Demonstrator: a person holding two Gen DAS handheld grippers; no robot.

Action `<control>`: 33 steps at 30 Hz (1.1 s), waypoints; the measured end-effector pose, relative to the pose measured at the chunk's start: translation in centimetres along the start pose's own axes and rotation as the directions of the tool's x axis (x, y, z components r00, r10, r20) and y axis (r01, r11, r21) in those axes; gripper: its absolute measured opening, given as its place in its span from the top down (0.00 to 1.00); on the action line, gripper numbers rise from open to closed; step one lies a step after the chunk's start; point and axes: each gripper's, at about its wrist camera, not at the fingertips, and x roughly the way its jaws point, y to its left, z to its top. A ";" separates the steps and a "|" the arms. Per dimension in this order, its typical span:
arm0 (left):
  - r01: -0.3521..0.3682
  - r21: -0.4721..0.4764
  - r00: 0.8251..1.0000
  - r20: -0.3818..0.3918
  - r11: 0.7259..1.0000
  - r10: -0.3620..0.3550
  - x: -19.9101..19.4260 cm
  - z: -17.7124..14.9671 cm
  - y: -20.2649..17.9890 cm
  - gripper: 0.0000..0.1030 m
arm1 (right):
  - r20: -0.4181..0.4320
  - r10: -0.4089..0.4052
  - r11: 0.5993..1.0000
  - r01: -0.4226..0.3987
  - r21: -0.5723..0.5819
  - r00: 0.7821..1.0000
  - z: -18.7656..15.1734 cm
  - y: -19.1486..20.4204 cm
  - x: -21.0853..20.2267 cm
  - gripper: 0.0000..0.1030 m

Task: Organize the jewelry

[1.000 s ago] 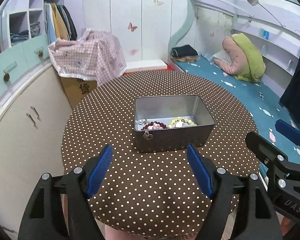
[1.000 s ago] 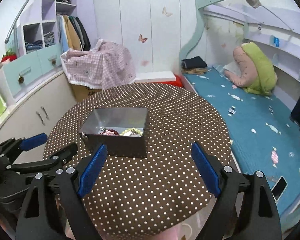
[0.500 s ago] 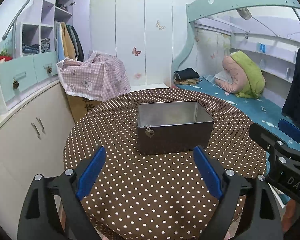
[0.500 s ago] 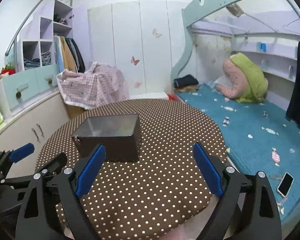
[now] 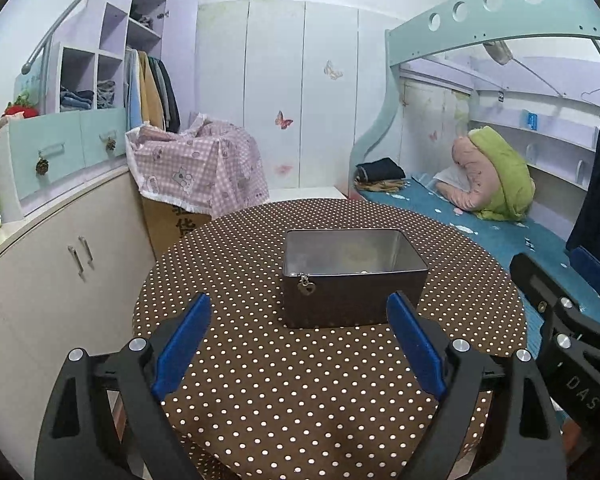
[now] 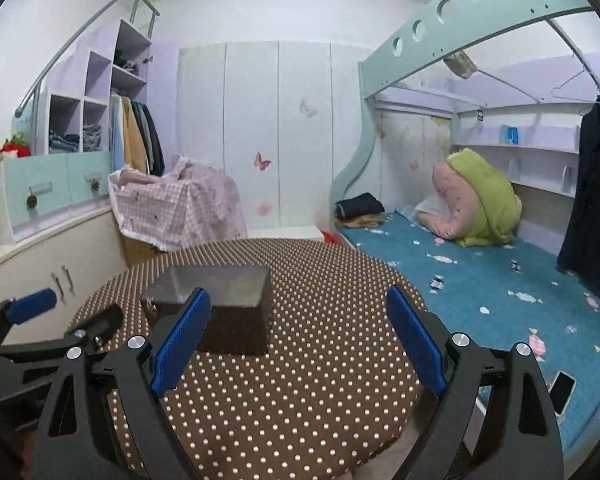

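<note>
An open metal box (image 5: pixel 354 278) with a small heart-shaped clasp (image 5: pixel 304 286) stands in the middle of the round polka-dot table (image 5: pixel 260 380); it also shows in the right wrist view (image 6: pixel 220 304). From this low angle its contents are hidden. My left gripper (image 5: pixel 300 344) is open and empty, just in front of the box. My right gripper (image 6: pixel 298 340) is open and empty, to the right of the box, above the table. The left gripper also shows at the left edge of the right wrist view (image 6: pixel 52 328).
White cabinets (image 5: pixel 60 264) stand left of the table. A cardboard box under a pink checked cloth (image 5: pixel 196 172) stands behind it. A bed with a blue cover (image 6: pixel 480 292) runs along the right, with a phone (image 6: pixel 562 386) near its edge.
Both grippers have dropped lower and levelled out. The beads seen in the box a second ago are now hidden behind its front wall. Both stay open.
</note>
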 end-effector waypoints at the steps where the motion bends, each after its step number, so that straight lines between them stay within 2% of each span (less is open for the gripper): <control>1: 0.004 -0.003 1.000 -0.011 1.000 -0.004 0.1 0.4 0.0 0.16 | 0.003 0.002 1.000 -0.002 -0.001 1.000 0.3 0.0 -0.1 0.16; 7: 0.019 -0.013 0.999 -0.048 1.000 -0.020 0.2 1.8 0.1 0.16 | -0.004 0.006 1.000 -0.006 0.003 1.000 2.5 0.0 0.0 0.13; 13: 0.035 -0.011 0.990 -0.139 0.999 -0.037 0.8 3.2 0.1 0.16 | -0.044 0.000 1.000 0.001 0.027 0.999 4.7 0.1 0.6 0.13; 18: -0.013 -0.018 0.984 -0.179 1.000 0.010 0.9 4.2 0.0 0.16 | -0.052 0.025 0.999 -0.023 0.035 0.998 6.2 0.4 0.9 0.13; 22: -0.010 -0.008 0.977 -0.212 1.000 0.008 1.0 4.7 -0.2 0.16 | -0.044 -0.002 0.999 0.003 0.038 0.999 6.8 0.6 1.1 0.13; 33: -0.019 -0.006 0.958 -0.286 1.000 0.017 2.3 6.6 0.3 0.16 | -0.136 -0.035 0.999 0.039 0.028 0.990 7.5 0.7 2.4 0.13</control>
